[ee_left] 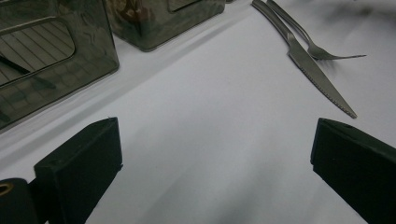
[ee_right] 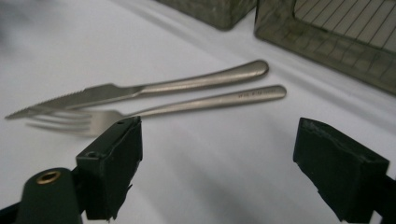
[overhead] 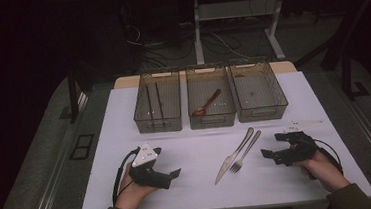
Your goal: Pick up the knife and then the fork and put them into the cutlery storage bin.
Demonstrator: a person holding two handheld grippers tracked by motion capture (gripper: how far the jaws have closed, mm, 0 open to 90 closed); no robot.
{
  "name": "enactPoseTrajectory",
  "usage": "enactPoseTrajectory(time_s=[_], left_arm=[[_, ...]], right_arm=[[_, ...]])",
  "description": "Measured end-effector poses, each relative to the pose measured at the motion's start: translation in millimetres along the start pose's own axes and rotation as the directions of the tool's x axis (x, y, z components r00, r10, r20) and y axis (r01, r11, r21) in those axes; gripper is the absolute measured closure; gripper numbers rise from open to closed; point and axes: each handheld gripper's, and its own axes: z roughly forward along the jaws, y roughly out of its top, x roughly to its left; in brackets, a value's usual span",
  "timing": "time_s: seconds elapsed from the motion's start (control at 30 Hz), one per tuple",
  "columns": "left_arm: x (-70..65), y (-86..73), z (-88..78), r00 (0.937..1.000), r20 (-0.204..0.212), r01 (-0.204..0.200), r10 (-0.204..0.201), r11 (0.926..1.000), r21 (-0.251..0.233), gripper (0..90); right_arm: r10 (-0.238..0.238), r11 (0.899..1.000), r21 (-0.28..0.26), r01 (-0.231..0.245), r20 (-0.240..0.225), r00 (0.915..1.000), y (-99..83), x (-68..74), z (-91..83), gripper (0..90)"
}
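A steel knife (overhead: 233, 157) and a steel fork (overhead: 245, 152) lie side by side on the white table (overhead: 195, 191), handles pointing away toward the bins. My left gripper (overhead: 173, 177) rests low at the front left, open, its empty jaws aimed right toward the cutlery. In the left gripper view the left gripper (ee_left: 215, 135) faces bare table, with the knife (ee_left: 308, 65) and fork (ee_left: 310, 44) ahead at the upper right. My right gripper (overhead: 272, 146) sits right of the cutlery, open and empty. From the right gripper (ee_right: 217, 126) the fork (ee_right: 201, 105) lies just beyond the jaws, the knife (ee_right: 154, 88) behind it.
Three clear bins stand in a row at the back. The left bin (overhead: 158, 122) holds two dark chopsticks (overhead: 153, 101). A brown spoon (overhead: 207, 103) lies in the middle bin (overhead: 213, 119). The right bin (overhead: 262, 112) looks empty. A grey plate (overhead: 303, 124) lies near my right gripper.
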Motion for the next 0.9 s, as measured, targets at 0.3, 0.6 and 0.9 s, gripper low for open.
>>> enactPoseTrajectory(time_s=[0.3,0.6,0.9], left_arm=[[-0.9,1.7,2.4,1.0000,0.007,-0.001,0.001,1.0000,0.009,1.3],[-0.8,1.4,6.6,0.9999,0.010,0.002,-0.003,0.9997,0.025,1.4],[-0.2,2.1,8.2,1.0000,0.004,0.001,-0.001,0.9997,0.026,1.5]], right_arm=[[-0.024,0.999,-0.040,0.023,-0.020,0.9995,18.1,-1.5,15.9,14.4],[-0.080,0.997,0.000,0.080,-0.083,0.9933,39.3,-14.0,28.9,25.5],[-0.104,0.994,0.031,0.106,-0.068,0.9923,49.3,-23.8,46.2,56.6]])
